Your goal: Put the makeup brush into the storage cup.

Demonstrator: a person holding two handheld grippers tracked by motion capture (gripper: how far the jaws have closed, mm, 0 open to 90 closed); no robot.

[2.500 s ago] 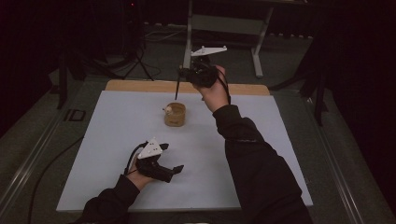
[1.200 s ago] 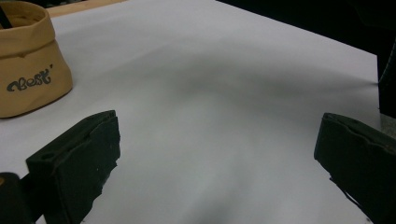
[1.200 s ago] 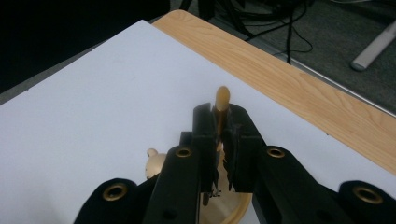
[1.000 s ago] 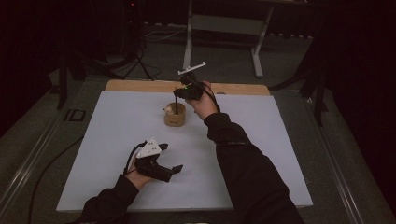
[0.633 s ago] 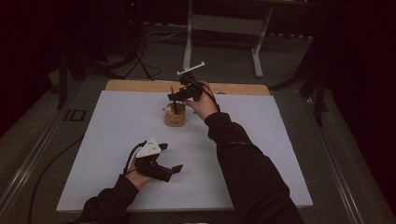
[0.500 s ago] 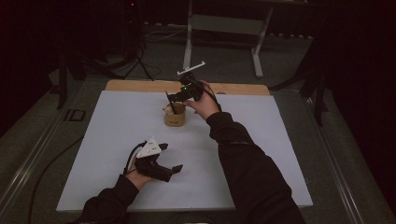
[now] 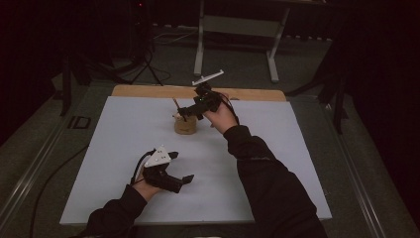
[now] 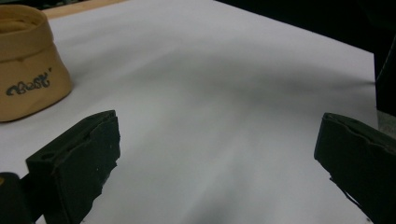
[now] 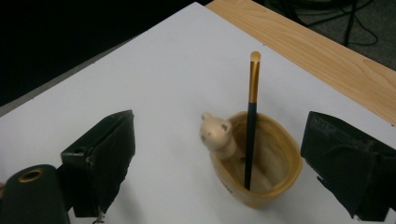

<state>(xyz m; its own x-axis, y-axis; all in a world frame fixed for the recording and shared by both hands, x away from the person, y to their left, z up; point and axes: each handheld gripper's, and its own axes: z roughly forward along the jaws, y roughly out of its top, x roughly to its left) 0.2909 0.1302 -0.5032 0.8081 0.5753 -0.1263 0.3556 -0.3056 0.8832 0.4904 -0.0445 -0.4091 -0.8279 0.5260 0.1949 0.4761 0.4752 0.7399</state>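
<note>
A tan cup [image 7: 184, 125] with a small bear figure [image 9: 215, 132] on its rim stands on the white table top [image 7: 277, 148], toward the back middle. A dark pencil with a gold end [image 9: 251, 116] stands inside the cup [image 9: 261, 172] and leans on its rim; its tip [image 7: 175, 102] pokes up. My right gripper [image 7: 190, 111] hovers just right of the cup, open, and its jaws [image 9: 224, 144] stand wide on either side of the cup without touching the pencil. My left gripper [image 7: 181, 166] rests near the front left, open and holding nothing [image 8: 219, 149], with the cup [image 8: 28, 60] beyond it.
A bare wooden strip [image 7: 148, 91] runs along the table's far edge. Behind the table stands a grey metal frame [image 7: 237, 25] on the floor. A cable [image 7: 54, 173] trails off the table's left side.
The right gripper brought the pencil down into the cup, let go of it and opened, then drew back slightly to the right. The left gripper has not moved.
</note>
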